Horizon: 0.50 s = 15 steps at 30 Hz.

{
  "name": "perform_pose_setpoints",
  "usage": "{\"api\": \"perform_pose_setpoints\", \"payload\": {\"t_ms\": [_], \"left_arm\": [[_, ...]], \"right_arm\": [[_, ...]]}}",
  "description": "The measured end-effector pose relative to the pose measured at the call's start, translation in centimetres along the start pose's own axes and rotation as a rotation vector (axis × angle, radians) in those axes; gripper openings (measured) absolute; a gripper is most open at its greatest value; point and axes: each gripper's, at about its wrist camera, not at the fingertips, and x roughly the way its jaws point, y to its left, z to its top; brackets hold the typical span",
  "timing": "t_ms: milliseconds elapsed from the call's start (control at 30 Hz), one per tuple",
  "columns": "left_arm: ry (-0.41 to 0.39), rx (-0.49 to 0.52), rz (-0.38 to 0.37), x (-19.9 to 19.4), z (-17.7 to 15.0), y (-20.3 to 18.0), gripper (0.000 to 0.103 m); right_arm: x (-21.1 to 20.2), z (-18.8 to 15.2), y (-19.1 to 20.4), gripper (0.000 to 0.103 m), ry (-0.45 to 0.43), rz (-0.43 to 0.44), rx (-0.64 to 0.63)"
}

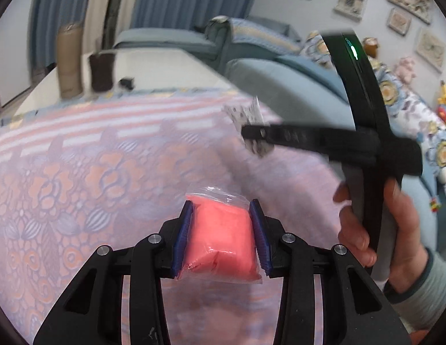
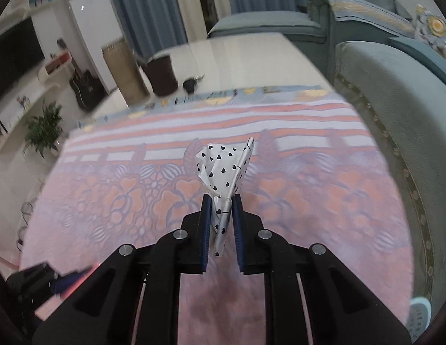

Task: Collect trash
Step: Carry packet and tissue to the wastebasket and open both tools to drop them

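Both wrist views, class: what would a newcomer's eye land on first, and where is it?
First, the bright pink bag, clamped in the left tongs above the flowered pink cloth. Next, the white paper with black hearts, pinched upright in the right tongs over the same cloth.

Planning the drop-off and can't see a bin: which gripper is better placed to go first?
Neither clearly. The left gripper is shut on the pink packet, the right gripper on the heart-print wrapper. Both hover over the patterned cloth, and no bin shows in either view.
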Motion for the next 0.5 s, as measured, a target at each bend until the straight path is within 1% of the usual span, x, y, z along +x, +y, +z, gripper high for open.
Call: {"api": "perform_pose_setpoints", "payload": {"t_ms": [67,133,167,200,333,400,433,500], "left_arm": [[-0.022,0.011,-0.037,-1.0,0.9,-1.9,0.038],[-0.043,0.031,-0.066,-1.9,1.8,-4.1,0.038],[-0.052,0.045,-0.079,-2.2,2.1,-5.4,0.038],[-0.060,0.058,-0.091,-2.5,2.4,-6.5,0.038],[-0.088,0.136,-0.149,-3.4,3.7,-12.5,0.038],[-0.094,0.164,-0.178,-3.5,4.0,-15.2,0.038],[-0.093,0.180,-0.203,-3.4,4.0,-17.0,0.038],[-0.087,0.201,-0.239,-3.1,3.9,-19.6,0.038]], "right_arm": [[-2.5,-0.7,-1.6,0.013,-0.018,-0.003,0.031],[-5.9,-1.7,-3.7,0.013,-0.049,-0.006,0.067],[-7.1,-2.1,-4.5,0.013,-0.062,-0.013,0.077],[-9.3,-2.7,-5.7,0.013,-0.085,-0.028,0.091],[-15.7,-5.2,-10.0,0.013,-0.144,-0.051,0.164],[-18.8,-6.9,-12.5,0.013,-0.168,-0.089,0.200],[-20.2,-7.8,-13.6,0.013,-0.177,-0.118,0.212],[-22.5,-9.6,-15.5,0.013,-0.189,-0.179,0.235]]}}
